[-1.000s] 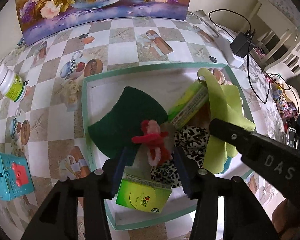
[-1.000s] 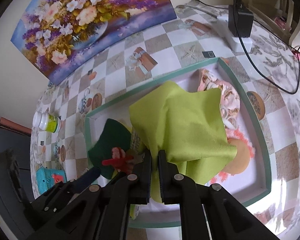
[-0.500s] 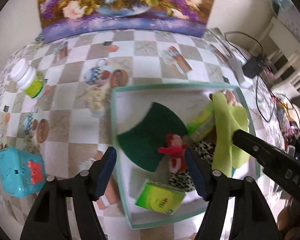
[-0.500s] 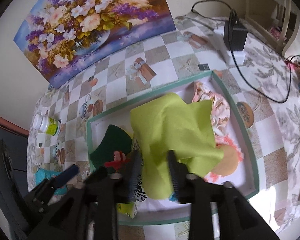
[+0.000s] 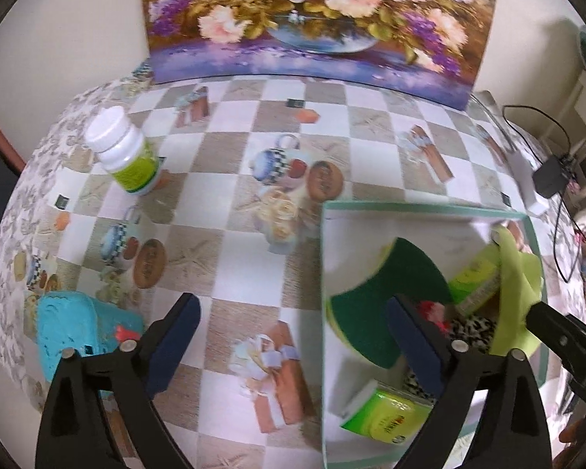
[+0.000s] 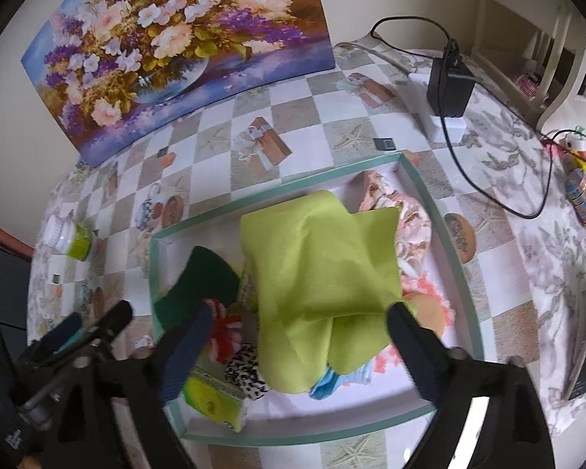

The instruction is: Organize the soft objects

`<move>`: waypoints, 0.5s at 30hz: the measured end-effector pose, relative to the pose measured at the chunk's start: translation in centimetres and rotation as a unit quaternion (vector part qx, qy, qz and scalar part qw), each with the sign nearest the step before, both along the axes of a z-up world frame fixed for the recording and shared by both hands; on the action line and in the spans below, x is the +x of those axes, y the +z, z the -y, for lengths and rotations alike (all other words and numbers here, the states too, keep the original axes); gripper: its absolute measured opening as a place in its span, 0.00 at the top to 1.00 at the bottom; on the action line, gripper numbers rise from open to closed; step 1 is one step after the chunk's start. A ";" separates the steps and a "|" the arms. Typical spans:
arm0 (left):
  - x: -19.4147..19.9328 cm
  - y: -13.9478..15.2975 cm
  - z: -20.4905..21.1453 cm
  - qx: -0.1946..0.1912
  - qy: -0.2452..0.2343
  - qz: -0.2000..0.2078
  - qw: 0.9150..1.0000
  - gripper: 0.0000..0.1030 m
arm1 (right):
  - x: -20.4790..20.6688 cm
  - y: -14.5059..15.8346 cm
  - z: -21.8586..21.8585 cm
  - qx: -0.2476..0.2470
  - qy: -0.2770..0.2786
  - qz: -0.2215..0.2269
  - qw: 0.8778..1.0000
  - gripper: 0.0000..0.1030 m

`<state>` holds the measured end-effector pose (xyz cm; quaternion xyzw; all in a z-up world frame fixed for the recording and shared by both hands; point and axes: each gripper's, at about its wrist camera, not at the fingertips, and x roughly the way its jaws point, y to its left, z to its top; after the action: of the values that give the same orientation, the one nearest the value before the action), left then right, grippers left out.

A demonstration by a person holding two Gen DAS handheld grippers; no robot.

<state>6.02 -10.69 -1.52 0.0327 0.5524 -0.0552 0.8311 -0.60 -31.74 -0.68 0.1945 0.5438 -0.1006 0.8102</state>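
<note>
A teal-rimmed box [image 6: 422, 203] holds the soft things. A lime green cloth [image 6: 320, 254] lies draped over the pile in it. My right gripper [image 6: 301, 314] hangs just above the cloth's near edge, its jaws opening wide, and the pads do not press on the cloth. Beside the cloth lie a dark green sponge [image 5: 390, 285], a red fuzzy toy [image 6: 224, 332] and a leopard-print piece [image 6: 246, 371]. My left gripper [image 5: 291, 308] straddles the box's left wall [image 5: 322, 273], its jaws opening with nothing held.
A white bottle with a green label [image 5: 125, 156] and a blue toy [image 5: 74, 328] sit on the checked tablecloth left of the box. A green packet [image 5: 386, 418] lies in the box's near corner. A charger with cable [image 6: 449, 82] is at the back right; a flower painting [image 5: 312, 19] stands behind.
The left gripper let go of the red fuzzy toy, opened wide and drew left toward the box's wall. The right gripper let go of the lime cloth, which now rests in the box.
</note>
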 end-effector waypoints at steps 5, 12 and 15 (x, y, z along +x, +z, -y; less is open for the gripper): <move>0.5 -0.3 -0.8 0.005 0.013 0.004 1.000 0.00 | 0.0 0.1 0.1 -0.007 -0.003 0.005 1.000 0.00; 1.1 -1.0 -1.4 0.020 0.013 0.004 1.000 0.00 | 0.0 0.1 0.0 -0.014 -0.003 0.006 1.000 0.00; 1.1 -0.7 -1.3 0.022 0.007 0.008 1.000 0.00 | 0.1 0.2 -0.2 -0.017 0.000 0.004 1.000 0.00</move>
<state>7.11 -9.44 -2.25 0.0472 0.5469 -0.0368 0.8350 -0.52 -31.55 -0.52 0.1814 0.5385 -0.1090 0.8156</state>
